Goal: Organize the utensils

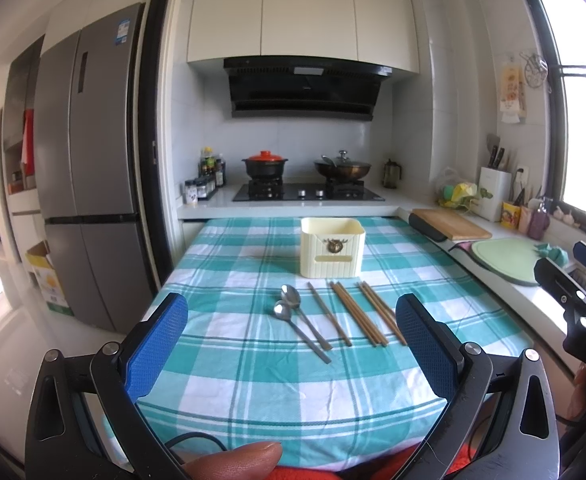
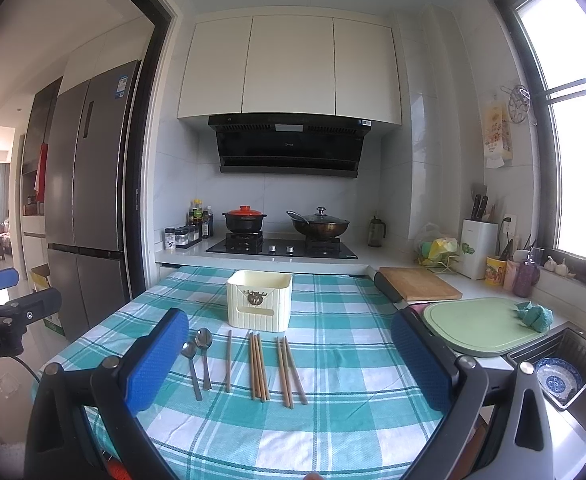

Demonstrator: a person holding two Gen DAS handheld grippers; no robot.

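Observation:
Two metal spoons (image 1: 299,318) (image 2: 197,356) and several brown chopsticks (image 1: 359,312) (image 2: 269,366) lie side by side on a teal checked tablecloth (image 1: 253,380) (image 2: 333,400). A cream utensil holder (image 1: 332,246) (image 2: 259,298) stands upright just behind them, seemingly empty. My left gripper (image 1: 291,350) is open and empty, held above the near table edge in front of the utensils. My right gripper (image 2: 289,360) is open and empty, also short of the utensils. Each gripper shows at the edge of the other's view: the right one (image 1: 581,284), the left one (image 2: 1,304).
Behind the table is a counter with a gas hob, a red-lidded pot (image 1: 264,164) and a lidded wok (image 1: 341,166). To the right are a wooden board (image 2: 419,283), a green board (image 2: 477,326) and a sink with a bowl (image 2: 557,376). A fridge (image 1: 81,160) stands left.

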